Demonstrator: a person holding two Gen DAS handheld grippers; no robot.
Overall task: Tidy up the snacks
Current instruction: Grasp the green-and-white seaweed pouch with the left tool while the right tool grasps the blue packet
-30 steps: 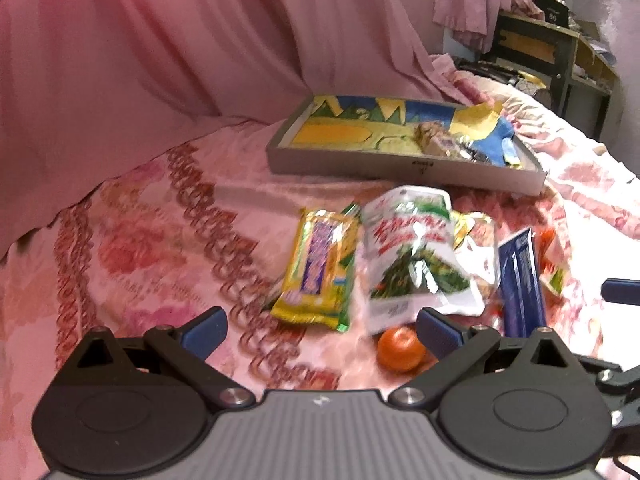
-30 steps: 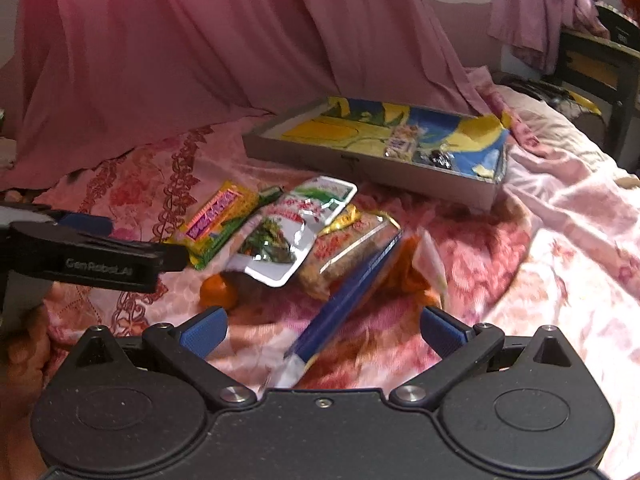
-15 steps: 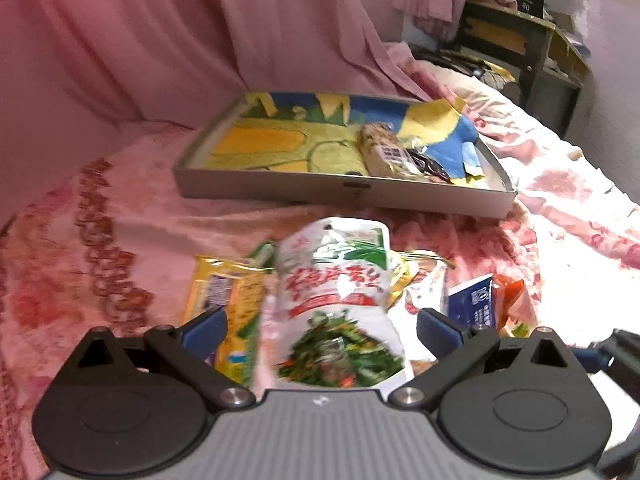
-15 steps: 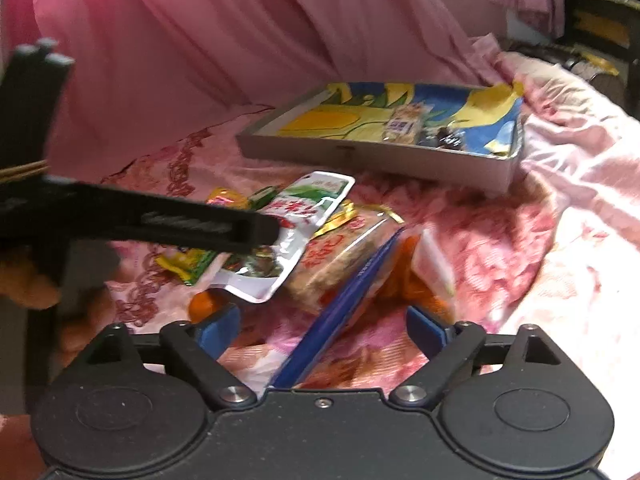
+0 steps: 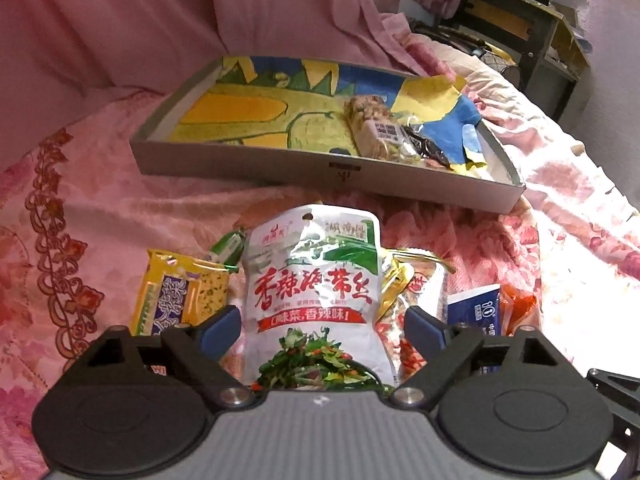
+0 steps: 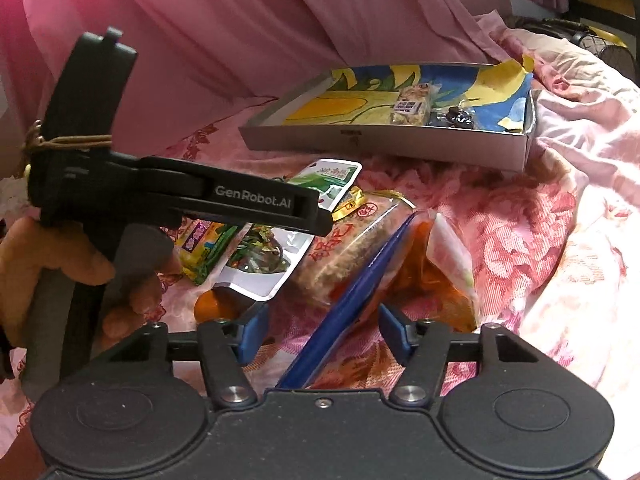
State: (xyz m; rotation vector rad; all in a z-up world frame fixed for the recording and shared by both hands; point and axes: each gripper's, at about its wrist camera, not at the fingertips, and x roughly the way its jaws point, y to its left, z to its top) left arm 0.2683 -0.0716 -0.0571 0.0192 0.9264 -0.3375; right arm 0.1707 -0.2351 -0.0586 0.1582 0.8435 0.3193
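Note:
A pile of snacks lies on the pink bedspread. My left gripper is open, its blue fingers on either side of a white pouch with red lettering and green vegetables. A yellow snack pack lies left of it. My right gripper is open around a long blue packet, with an orange-red bag and a brown snack bag beside it. A grey tray with a corn picture stands behind, holding a nut bar and a dark wrapped snack.
A small orange fruit lies under the pouch's edge. The left gripper's body and the hand holding it fill the left of the right wrist view. Pink drapes hang behind the tray. Dark wooden furniture stands at the far right.
Both grippers have moved forward and down onto the pile. The left one now straddles the white pouch; the right one straddles the blue packet, and its fingers have narrowed somewhat.

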